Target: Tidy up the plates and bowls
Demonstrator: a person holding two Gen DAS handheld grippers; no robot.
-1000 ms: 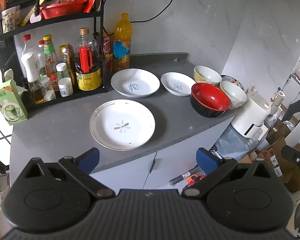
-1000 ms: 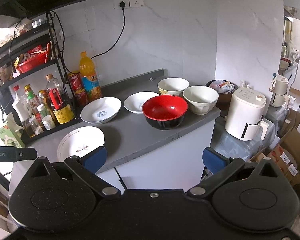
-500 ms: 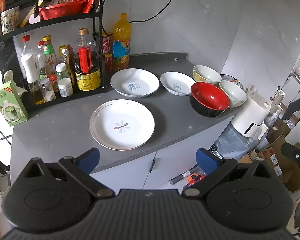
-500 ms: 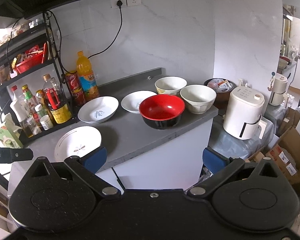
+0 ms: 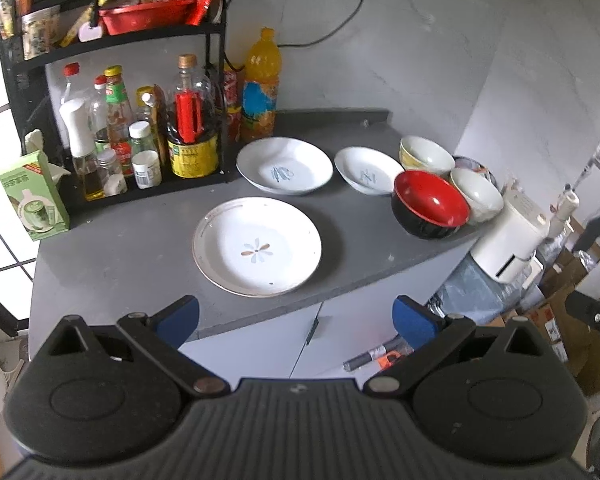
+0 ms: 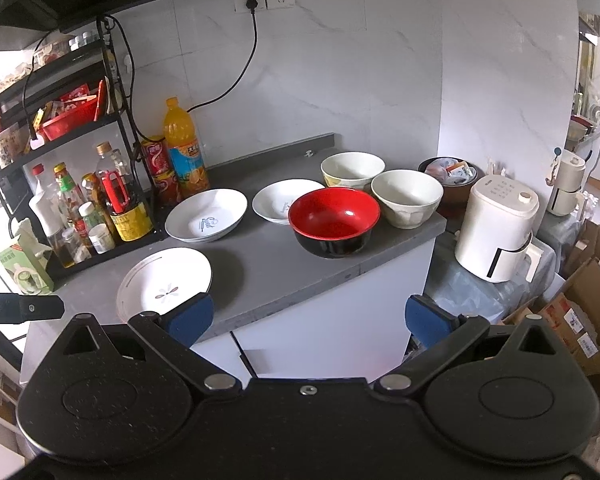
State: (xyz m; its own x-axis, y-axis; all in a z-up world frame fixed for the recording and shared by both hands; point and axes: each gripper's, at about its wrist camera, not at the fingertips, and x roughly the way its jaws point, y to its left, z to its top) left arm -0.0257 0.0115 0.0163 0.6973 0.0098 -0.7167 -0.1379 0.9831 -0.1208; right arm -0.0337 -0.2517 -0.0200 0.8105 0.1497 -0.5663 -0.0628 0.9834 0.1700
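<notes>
Left wrist view: my left gripper [image 5: 296, 320] hangs short of the counter [image 5: 112, 248], jaws wide, nothing between them. Right gripper [image 6: 308, 318] likewise spread and empty, off the counter's front edge.

Layout, nothing stacked yet:
- flower plate [image 5: 257, 246], nearest the front edge, flat, face up.
- deep plate [image 5: 284, 165] behind it, beside the condiment rack [image 5: 216, 80].
- small plate [image 5: 368, 170] to its right, looks slightly tipped against the red bowl [image 5: 431, 205]; contact not certain.
- yellow-rimmed bowl [image 6: 352, 168] and cream bowl [image 6: 407, 198] at the far right corner, mouths up, near each other.

Handling, my judgement: all glazed ceramic except possibly the red bowl, which looks lacquered or plastic, so lighter. Stiff, slick, chip-prone. Plates lie flush, so only the raised rim offers a bite; I would pinch one finger over and one under the near lip. Bowls: pinch the wall at the rim.

Orientation: everything is round, with no long axis in plan; each symmetry axis stands vertical and the openings point up. Approach direction is therefore free, and the near side is the easiest.

The cream bowl sits close to the counter end, so a nudge could send it off.
</notes>
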